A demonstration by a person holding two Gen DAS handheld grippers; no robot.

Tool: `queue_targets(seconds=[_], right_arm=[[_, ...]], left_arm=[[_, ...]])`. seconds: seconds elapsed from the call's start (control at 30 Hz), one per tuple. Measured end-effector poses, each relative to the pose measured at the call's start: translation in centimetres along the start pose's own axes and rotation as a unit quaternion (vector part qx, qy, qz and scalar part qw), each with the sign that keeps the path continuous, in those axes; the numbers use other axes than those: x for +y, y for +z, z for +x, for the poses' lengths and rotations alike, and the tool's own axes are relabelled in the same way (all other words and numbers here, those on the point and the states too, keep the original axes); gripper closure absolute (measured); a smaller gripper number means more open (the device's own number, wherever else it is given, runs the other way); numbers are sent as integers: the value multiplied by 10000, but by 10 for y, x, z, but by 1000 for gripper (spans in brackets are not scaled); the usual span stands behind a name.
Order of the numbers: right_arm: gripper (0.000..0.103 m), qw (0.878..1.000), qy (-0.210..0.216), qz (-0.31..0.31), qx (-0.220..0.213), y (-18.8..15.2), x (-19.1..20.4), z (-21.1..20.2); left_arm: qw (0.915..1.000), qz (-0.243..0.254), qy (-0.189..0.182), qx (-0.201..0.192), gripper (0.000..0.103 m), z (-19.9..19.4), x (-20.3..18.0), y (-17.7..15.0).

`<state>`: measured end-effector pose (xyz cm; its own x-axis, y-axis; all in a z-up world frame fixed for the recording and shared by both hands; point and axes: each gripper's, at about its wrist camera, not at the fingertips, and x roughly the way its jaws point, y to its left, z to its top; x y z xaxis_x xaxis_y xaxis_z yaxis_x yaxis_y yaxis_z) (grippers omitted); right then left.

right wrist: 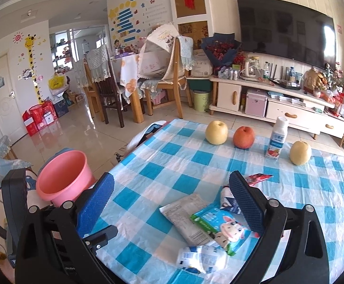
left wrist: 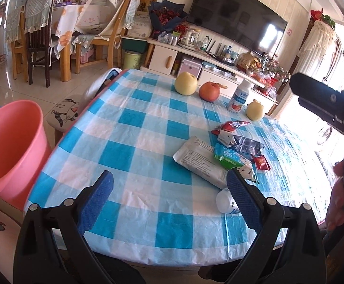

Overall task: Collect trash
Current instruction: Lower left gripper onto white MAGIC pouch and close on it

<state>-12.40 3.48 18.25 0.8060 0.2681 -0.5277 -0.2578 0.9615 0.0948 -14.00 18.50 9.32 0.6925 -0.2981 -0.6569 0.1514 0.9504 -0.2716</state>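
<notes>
A pile of trash lies on the blue checked tablecloth (left wrist: 134,142): a white printed pouch (left wrist: 199,161) (right wrist: 186,217), a green-and-blue milk wrapper (left wrist: 231,158) (right wrist: 221,224), red wrappers (left wrist: 233,125) (right wrist: 258,178), a dark foil wrapper (left wrist: 247,143) and a crumpled white bottle (left wrist: 226,201) (right wrist: 201,259). A pink bucket (left wrist: 8,151) (right wrist: 63,177) stands left of the table. My left gripper (left wrist: 172,201) is open and empty above the near table edge. My right gripper (right wrist: 172,203) is open and empty above the pile.
Two yellow pears (right wrist: 216,132) (right wrist: 300,152), a red apple (right wrist: 244,137) and an upright yoghurt bottle (right wrist: 277,139) stand at the far side of the table. A stool (left wrist: 65,113) is beside it. Chairs, a TV cabinet (right wrist: 278,99) and a green bin (right wrist: 201,100) lie beyond.
</notes>
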Motion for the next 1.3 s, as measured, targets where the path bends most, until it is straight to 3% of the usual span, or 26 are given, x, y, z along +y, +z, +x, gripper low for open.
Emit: queue_targets(seconds=[0.37, 0.57, 0.7, 1.0, 1.3], right_arm=[[6, 9983, -547, 193, -84, 5, -55, -13], [6, 9959, -810, 393, -51, 6, -91, -12], [6, 9940, -920, 594, 17, 6, -114, -8], [6, 9936, -976, 533, 204, 5, -129, 7], [6, 9936, -1002, 381, 353, 1, -135, 20]], left_arm=[[9978, 384, -241, 474, 6, 28, -49, -18], [9911, 944, -501, 795, 6, 48, -90, -40], [9879, 1017, -588, 1016, 6, 63, -108, -54], [9919, 919, -15, 875, 6, 87, -141, -65], [9938, 596, 449, 818, 6, 109, -146, -60]])
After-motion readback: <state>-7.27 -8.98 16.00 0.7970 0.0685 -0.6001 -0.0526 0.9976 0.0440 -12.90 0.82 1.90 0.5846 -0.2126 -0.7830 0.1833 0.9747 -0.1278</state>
